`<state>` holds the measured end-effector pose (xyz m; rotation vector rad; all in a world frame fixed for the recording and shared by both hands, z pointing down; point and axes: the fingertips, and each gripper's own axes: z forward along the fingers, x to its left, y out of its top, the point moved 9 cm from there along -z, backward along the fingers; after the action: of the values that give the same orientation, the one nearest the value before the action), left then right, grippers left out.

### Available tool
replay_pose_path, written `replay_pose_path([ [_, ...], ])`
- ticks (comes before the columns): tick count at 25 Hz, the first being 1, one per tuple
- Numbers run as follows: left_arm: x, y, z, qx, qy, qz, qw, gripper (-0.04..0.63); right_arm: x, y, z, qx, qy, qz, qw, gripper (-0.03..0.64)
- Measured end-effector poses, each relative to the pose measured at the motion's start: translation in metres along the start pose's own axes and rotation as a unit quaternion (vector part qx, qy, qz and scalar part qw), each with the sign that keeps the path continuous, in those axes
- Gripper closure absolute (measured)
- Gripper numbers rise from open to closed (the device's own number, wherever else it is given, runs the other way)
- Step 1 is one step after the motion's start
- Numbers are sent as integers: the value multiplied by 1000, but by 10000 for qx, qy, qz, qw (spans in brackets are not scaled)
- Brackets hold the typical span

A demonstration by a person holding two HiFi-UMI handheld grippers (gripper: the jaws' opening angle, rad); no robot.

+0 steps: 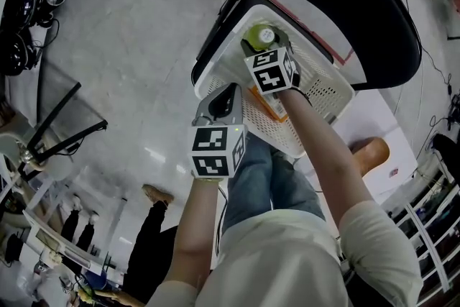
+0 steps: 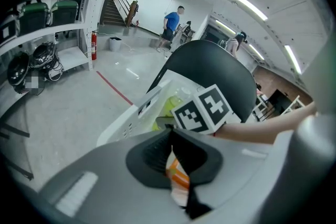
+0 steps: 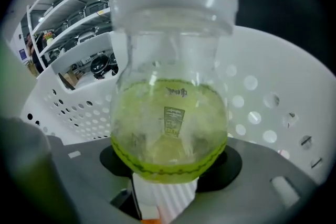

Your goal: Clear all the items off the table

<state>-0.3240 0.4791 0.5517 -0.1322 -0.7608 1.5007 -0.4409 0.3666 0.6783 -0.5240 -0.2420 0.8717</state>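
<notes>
Bottle (image 3: 169, 128) pinched in right tool (image 1: 264, 48) fills its view; left gripper view shows left tool (image 2: 170, 140) pressed together.

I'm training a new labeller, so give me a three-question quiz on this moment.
1. True or false: the left tongs are shut.
2. The right tongs hold: A) a cup, B) a bottle, C) a sponge?
3. Fill in: the white basket sits on a black ____.
Key: 1 true; 2 B; 3 chair.
</notes>
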Motion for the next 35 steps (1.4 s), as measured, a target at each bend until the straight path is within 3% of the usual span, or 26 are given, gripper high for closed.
replay_pose_path([
  [9, -1, -1, -3, -45, -18, -40, 10000, 586, 3, 3, 1, 26, 42, 29, 10000, 311],
  [17, -1, -1, -13, -119, -39, -214, 9997, 586, 5, -2, -13, 42, 159, 167, 9997, 252],
  [35, -16, 1, -37, -193, -15, -310, 9993, 586, 5, 12, -73, -93, 137, 256, 9995, 252],
])
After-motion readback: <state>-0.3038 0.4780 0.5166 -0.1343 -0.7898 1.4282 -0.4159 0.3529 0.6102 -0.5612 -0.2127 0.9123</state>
